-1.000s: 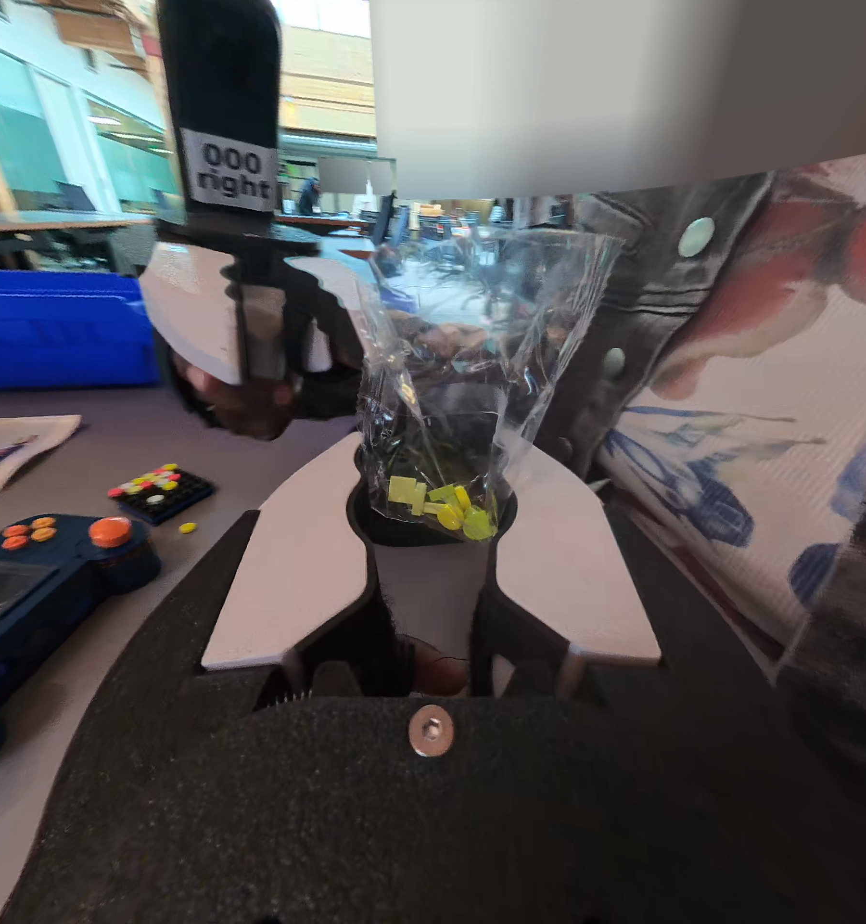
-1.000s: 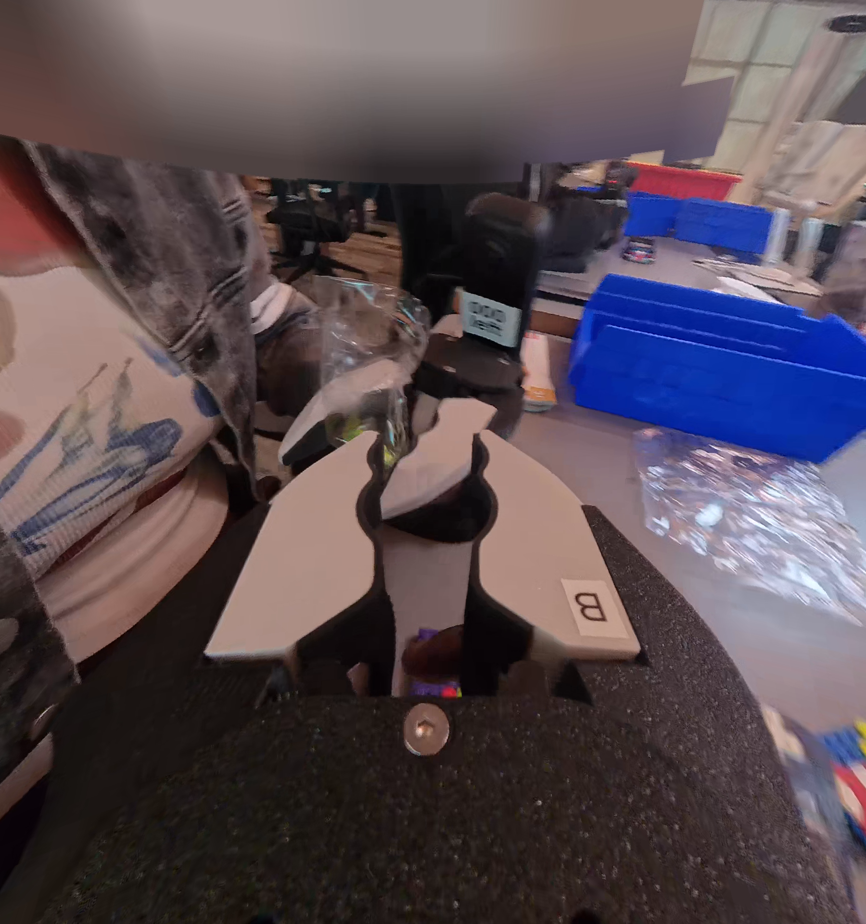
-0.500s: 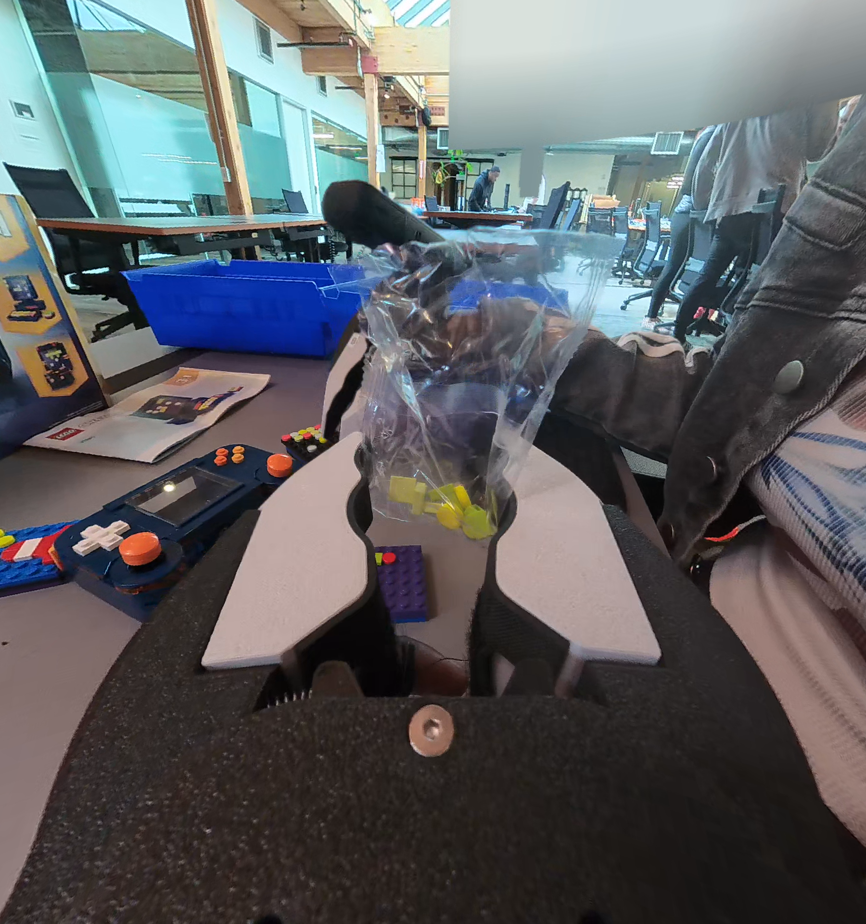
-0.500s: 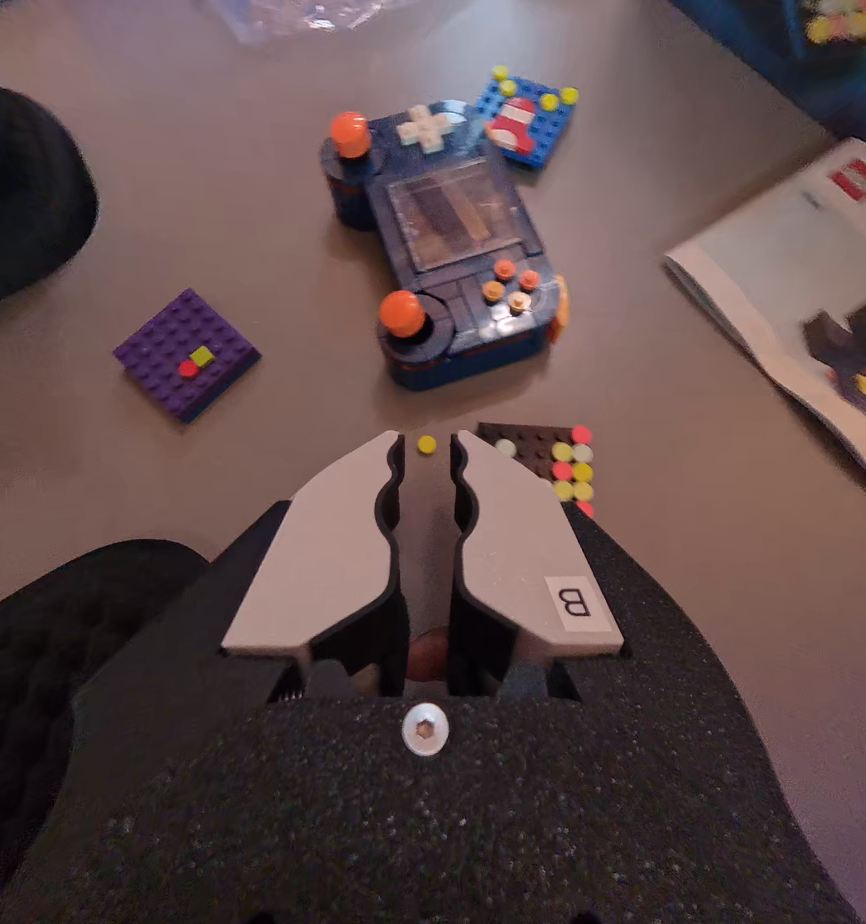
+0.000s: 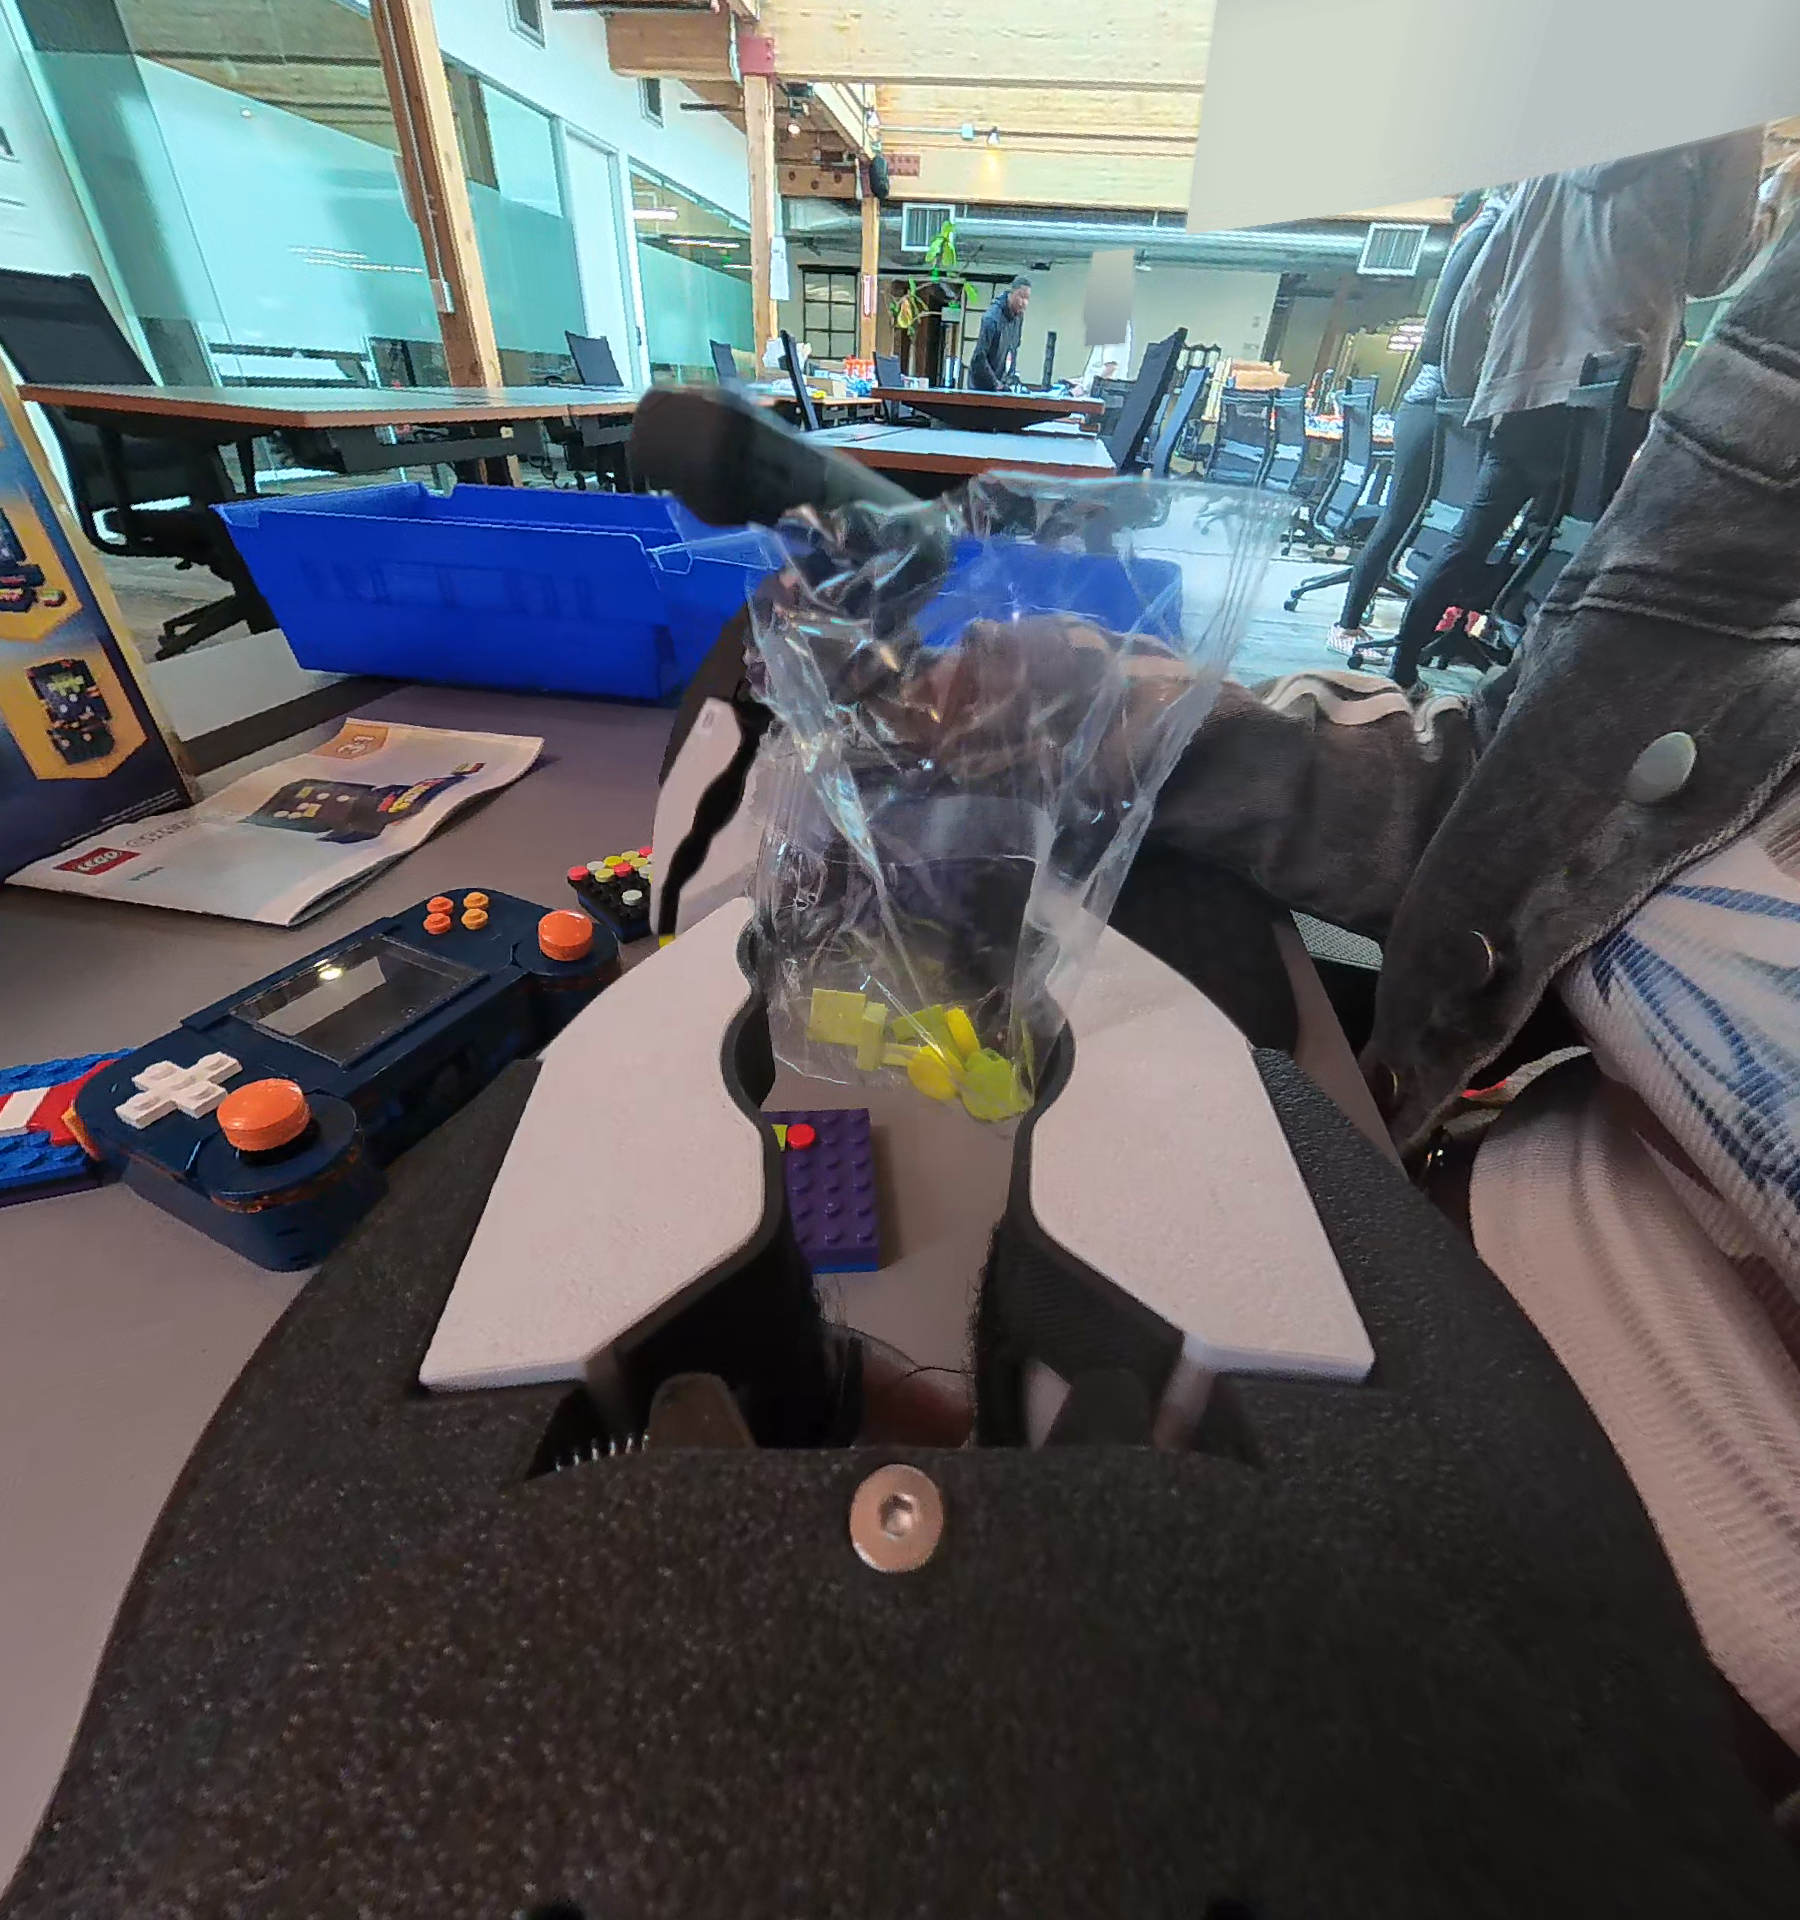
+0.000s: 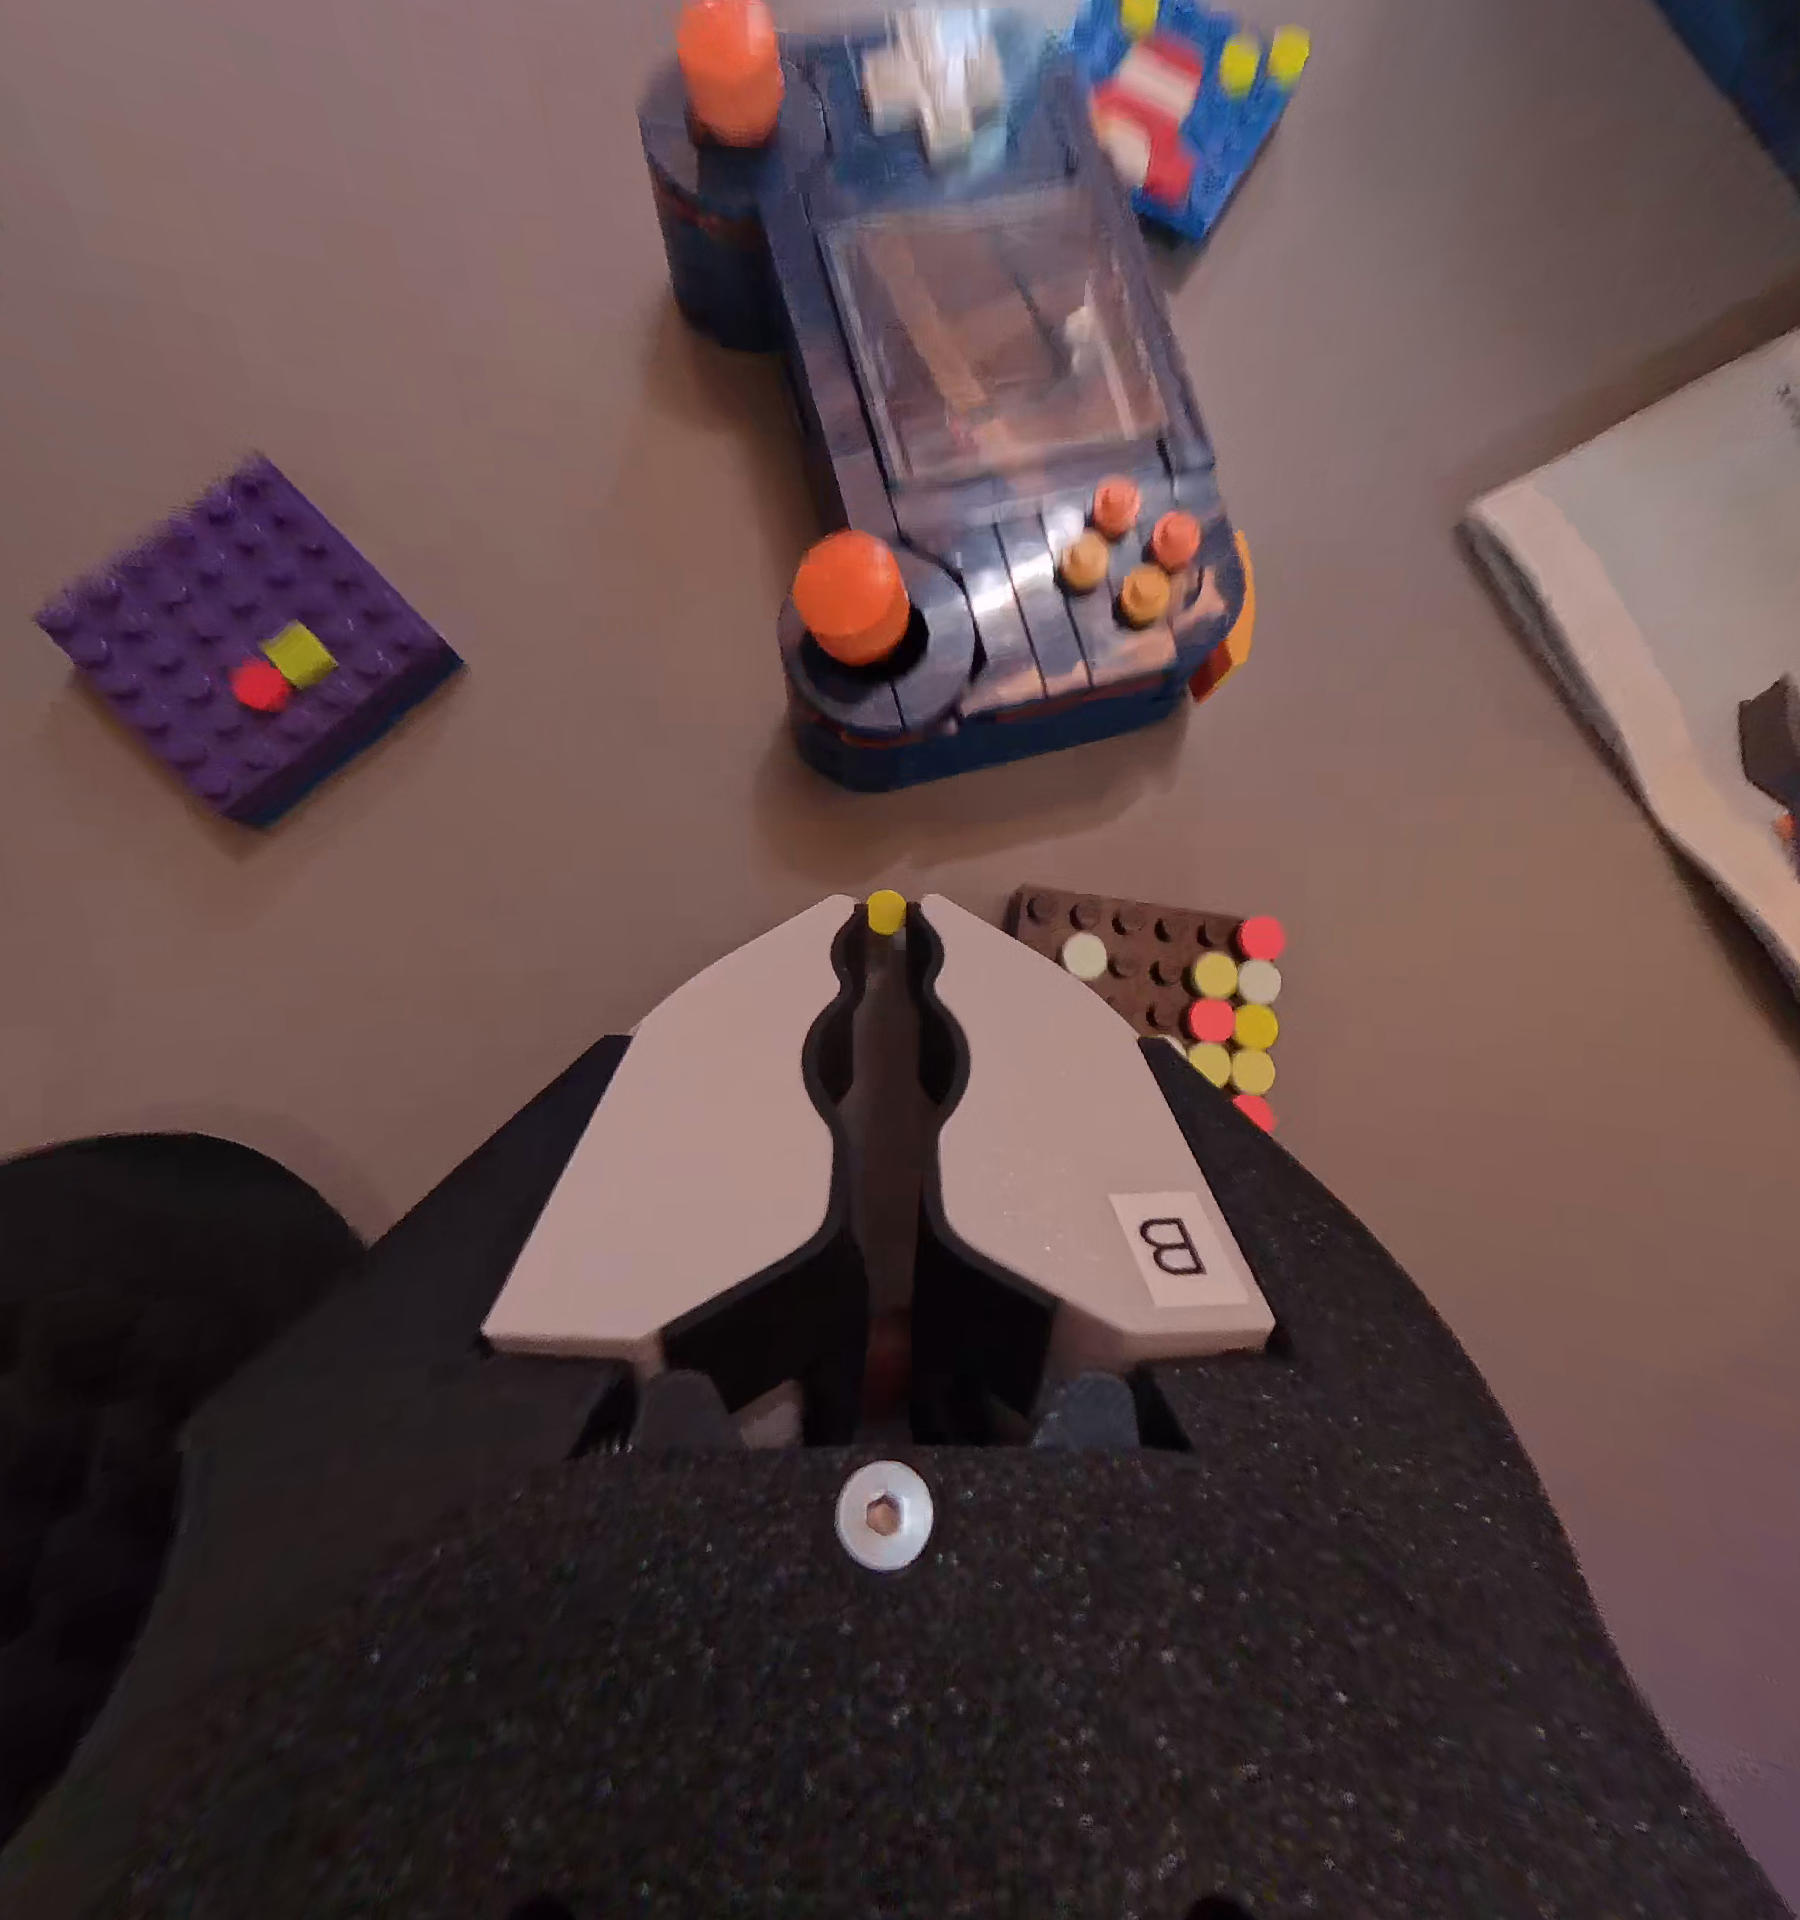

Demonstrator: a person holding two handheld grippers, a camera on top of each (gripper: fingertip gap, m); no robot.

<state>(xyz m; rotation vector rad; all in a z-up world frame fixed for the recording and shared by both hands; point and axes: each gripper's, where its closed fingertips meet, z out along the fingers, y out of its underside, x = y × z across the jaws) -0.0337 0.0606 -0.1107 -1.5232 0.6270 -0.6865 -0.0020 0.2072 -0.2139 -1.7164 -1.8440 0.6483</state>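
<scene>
Left gripper (image 5: 901,1039) clamps a clear plastic bag (image 5: 979,790) of small yellow bricks above the grey worktop (image 5: 75,1382), over a purple studded plate (image 5: 831,1184).
Right gripper (image 6: 885,920), jaws nearly together, pinches a tiny yellow round stud (image 6: 885,911) just beside the brown studded plate (image 6: 1135,961); the dark-blue brick-built handheld console (image 6: 979,416) stands near ahead.

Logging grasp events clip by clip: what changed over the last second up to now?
The right hand-held gripper left the clear bag, swung down to the table and narrowed around a small yellow round stud beside the dark studded plate; firm pinch unclear. The left hand-held gripper kept holding the bag of yellow pieces. The game-console brick model and purple plate stayed put.
</scene>
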